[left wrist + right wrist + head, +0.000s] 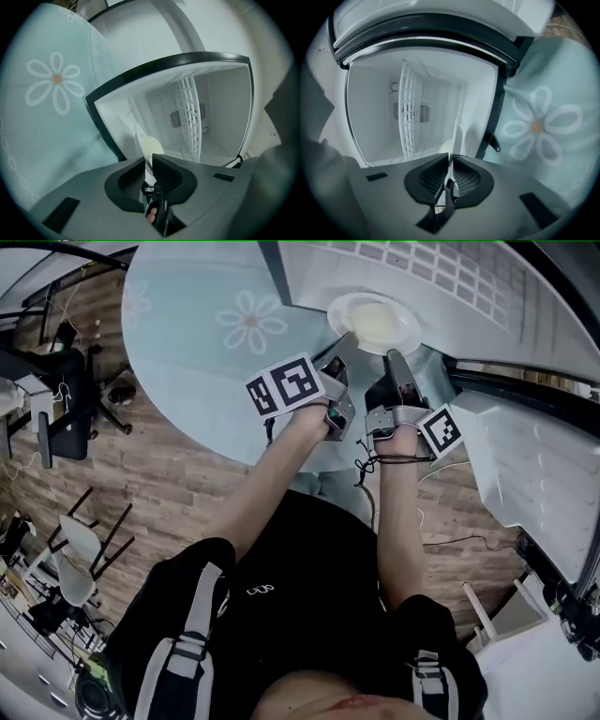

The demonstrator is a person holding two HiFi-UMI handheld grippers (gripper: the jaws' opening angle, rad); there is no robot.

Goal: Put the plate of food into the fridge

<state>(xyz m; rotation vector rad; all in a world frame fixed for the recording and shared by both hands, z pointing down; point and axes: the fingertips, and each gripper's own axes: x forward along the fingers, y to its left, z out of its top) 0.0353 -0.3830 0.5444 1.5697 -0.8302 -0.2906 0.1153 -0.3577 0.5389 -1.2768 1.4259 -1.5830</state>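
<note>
The scene is looked down on steeply from the head view. The open white fridge compartment (220,112) is faced closely and shared by both gripper views.

Plate (375,322) between left gripper (343,341) and right gripper (394,358), before the fridge (213,105).

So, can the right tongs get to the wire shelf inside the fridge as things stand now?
Probably yes. The fridge stands open, and the right tongs, shut on the plate rim, face the wire shelf with nothing visible between. The left tongs grip the plate too, so both must go together.
</note>
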